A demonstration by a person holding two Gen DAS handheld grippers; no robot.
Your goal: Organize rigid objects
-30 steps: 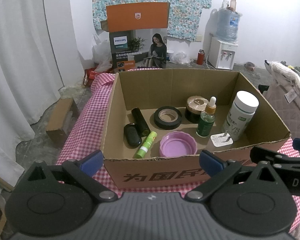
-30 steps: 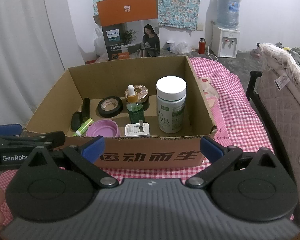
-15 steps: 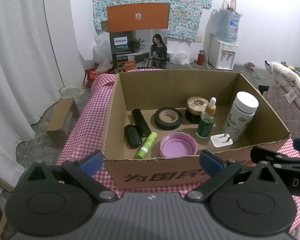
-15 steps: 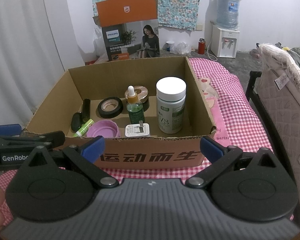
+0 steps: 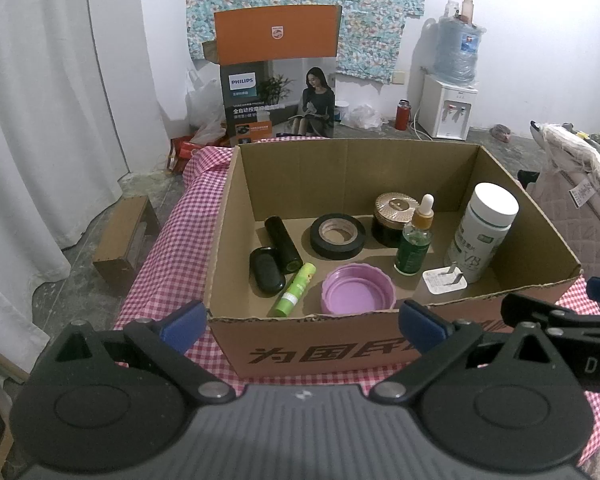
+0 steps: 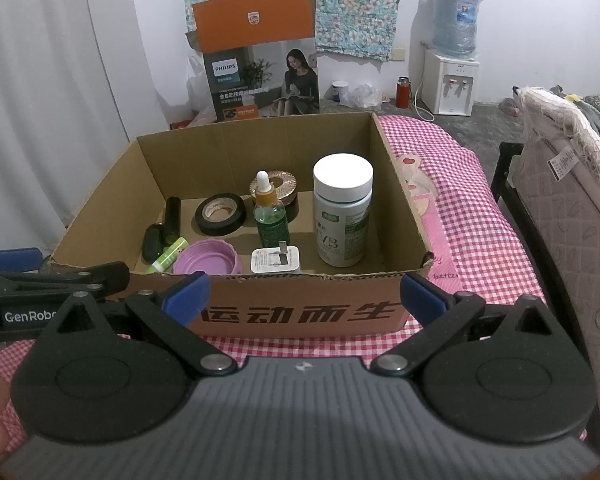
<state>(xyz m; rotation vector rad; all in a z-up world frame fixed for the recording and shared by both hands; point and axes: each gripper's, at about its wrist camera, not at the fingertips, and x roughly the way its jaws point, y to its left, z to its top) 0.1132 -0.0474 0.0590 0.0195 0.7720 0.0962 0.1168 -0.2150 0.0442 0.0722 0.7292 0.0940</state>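
We list one open cardboard box (image 5: 380,356) on a bench covered with pink checked cloth (image 5: 168,248); its near wall stands between both claws and the contents.

Contents, by the left wrist view, clock face centred on the box floor:
- Black tape roll (image 5: 338,236), lying flat, at 12 o'clock.
- Dark jar with a gold lid (image 5: 396,218), at 1 o'clock, just behind the green dropper bottle (image 5: 415,242), which stands upright.
- White-capped supplement bottle (image 5: 482,236), upright at 3 o'clock, near the right wall.
- White plug adapter (image 5: 444,280), lying flat at 4 o'clock, against the supplement bottle's base.
- Purple lid (image 5: 356,290), hollow side up, at 6 o'clock.
- Green tube (image 5: 294,290), lying at 7 o'clock, beside the purple lid.
- Black cylinder (image 5: 283,245) and black oval case (image 5: 266,270), lying side by side at 9 o'clock.

Left claw (image 5: 300,320): jaws spread wide, holding nothing, short of the box's near wall. Right claw (image 6: 302,294): likewise spread and holding nothing, alongside at 3 o'clock.

Surroundings: Philips carton (image 5: 278,80) beyond the box at 12 o'clock, water dispenser (image 5: 450,108) at 1 o'clock, white curtain (image 5: 40,100) at 9 o'clock, small brown box (image 5: 120,244) on the floor.
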